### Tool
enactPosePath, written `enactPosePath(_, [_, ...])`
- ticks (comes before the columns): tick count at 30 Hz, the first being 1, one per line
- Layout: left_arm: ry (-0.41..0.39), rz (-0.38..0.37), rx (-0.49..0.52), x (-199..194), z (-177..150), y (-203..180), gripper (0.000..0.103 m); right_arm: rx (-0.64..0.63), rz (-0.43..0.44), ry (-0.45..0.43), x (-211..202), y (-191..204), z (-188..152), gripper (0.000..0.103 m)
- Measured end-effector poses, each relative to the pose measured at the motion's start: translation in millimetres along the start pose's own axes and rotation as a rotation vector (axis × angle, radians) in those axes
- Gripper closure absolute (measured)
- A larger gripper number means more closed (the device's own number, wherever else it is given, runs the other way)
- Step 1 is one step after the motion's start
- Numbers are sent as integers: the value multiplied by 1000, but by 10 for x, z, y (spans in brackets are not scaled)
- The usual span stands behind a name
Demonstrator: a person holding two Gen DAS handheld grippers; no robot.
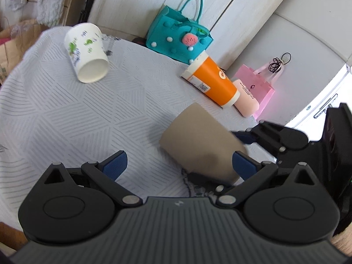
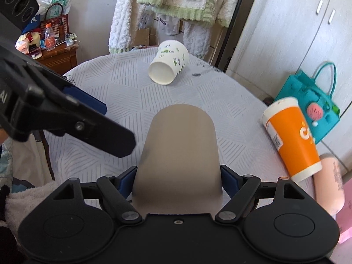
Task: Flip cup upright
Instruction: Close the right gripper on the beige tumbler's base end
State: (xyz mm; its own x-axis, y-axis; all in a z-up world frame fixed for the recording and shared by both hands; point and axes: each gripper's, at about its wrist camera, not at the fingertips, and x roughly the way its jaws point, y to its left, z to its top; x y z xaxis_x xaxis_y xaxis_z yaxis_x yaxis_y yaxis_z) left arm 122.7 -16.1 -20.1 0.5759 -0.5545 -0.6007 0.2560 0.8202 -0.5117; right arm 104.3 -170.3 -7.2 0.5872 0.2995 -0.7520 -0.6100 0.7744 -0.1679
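A plain tan paper cup (image 2: 180, 154) lies on its side between the blue pads of my right gripper (image 2: 178, 180), which is shut on its sides near the wide end. In the left wrist view the same tan cup (image 1: 198, 145) is tilted over the table, with the right gripper's fingers (image 1: 246, 137) on it. My left gripper (image 1: 179, 165) is open and empty, just beside the cup. A white cup with green prints (image 1: 87, 54) lies on its side at the far end of the table; it also shows in the right wrist view (image 2: 168, 65).
The round table has a white patterned cloth (image 1: 66, 114). An orange cup (image 1: 212, 80) and a pink bottle (image 1: 245, 98) lie at the table's right edge. A teal bag (image 1: 179, 36) and a pink bag (image 1: 261, 83) stand behind. Cabinets (image 2: 297, 33) are close on the right.
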Motion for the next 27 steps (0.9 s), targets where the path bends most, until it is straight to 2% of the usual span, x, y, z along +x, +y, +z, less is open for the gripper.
enactPosePath(4, [24, -19, -26, 86, 7, -2, 0, 18, 17, 2, 9, -31, -55, 21])
enactPosePath(9, [56, -78, -110, 225, -25, 64, 2, 4, 10, -13, -2, -13, -74, 20])
enactPosePath(12, [45, -139, -205, 278, -62, 138, 3, -12, 22, -42, -38, -21, -72, 12])
enactPosePath(14, [48, -159, -227, 319, -64, 129, 4, -10, 33, -38, -45, -60, -30, 11])
enactPosePath(19, [71, -238, -293, 399, -102, 101, 11, 14, 66, 3, -7, -171, 64, 11])
enactPosePath(21, [63, -238, -333, 424, -134, 102, 28, 23, 92, 31, 21, -206, 82, 11])
enactPosePath(22, [47, -218, -330, 421, -151, 92, 31, 20, 111, 46, 42, -218, 83, 11])
enactPosePath(24, [26, -194, -314, 417, -170, 69, 32, 21, 121, 60, 76, -231, 77, 12])
enactPosePath(27, [45, -219, -341, 464, -182, 81, 32, 45, 138, 67, 100, -232, 48, 17])
